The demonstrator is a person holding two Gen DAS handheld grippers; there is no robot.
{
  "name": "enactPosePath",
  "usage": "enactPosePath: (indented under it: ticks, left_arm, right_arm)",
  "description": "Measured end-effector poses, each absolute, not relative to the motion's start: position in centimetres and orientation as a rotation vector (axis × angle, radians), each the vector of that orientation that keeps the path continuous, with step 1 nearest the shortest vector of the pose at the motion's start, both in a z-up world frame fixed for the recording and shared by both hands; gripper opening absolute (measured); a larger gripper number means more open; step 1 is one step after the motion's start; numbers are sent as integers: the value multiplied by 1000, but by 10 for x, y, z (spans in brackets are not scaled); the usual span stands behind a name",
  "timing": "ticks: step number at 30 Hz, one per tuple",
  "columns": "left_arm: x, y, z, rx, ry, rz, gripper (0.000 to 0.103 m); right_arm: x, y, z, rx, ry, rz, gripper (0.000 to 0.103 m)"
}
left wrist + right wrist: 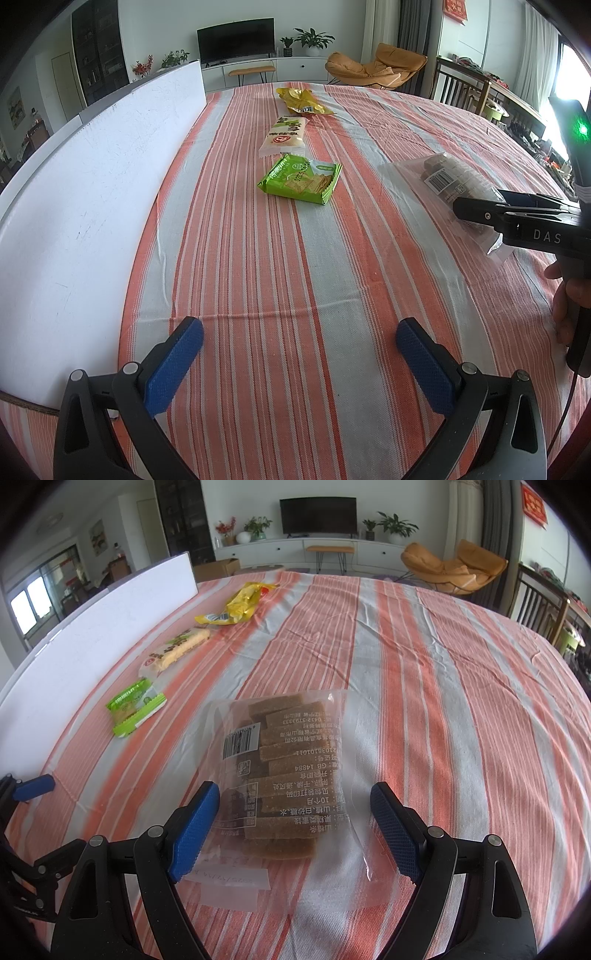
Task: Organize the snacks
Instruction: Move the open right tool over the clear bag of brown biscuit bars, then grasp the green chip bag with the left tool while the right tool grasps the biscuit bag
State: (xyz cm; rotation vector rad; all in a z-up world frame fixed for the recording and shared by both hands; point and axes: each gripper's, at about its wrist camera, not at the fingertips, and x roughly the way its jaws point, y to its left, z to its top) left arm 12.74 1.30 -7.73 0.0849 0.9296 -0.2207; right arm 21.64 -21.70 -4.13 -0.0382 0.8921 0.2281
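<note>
Left wrist view: white board (92, 206) at far left, standing along the striped tablecloth (258, 277). Left gripper (299, 363) near, fingers spread wide, nothing held. Three snacks in a row running away: green cracker pack (301, 179), white rice-cake pack (284, 136), yellow packet (301, 100) farthest. At right, clear bag of brown bars (448, 181).

Right wrist view: same three snacks at left. Right gripper (295, 829) with fingers wide apart on either side of the bag's near end, not closed on it.
</note>
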Motion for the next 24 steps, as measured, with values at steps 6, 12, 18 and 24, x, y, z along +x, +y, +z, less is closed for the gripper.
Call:
enactPosePath:
  ticks: [6, 12, 18, 24]
  left_arm:
    - [129, 13, -78, 88, 930, -227, 103]
    - [152, 15, -61, 59, 1019, -374, 103]
    - [219, 9, -24, -14, 1035, -401, 103]
    - [262, -21, -61, 156, 1163, -390, 82]
  right_arm:
    - [216, -217, -41, -36, 892, 229, 86]
    - [216, -218, -41, -36, 892, 228, 86]
    - [216, -218, -41, -36, 892, 228, 86]
    - [215, -218, -41, -31, 891, 230, 86]
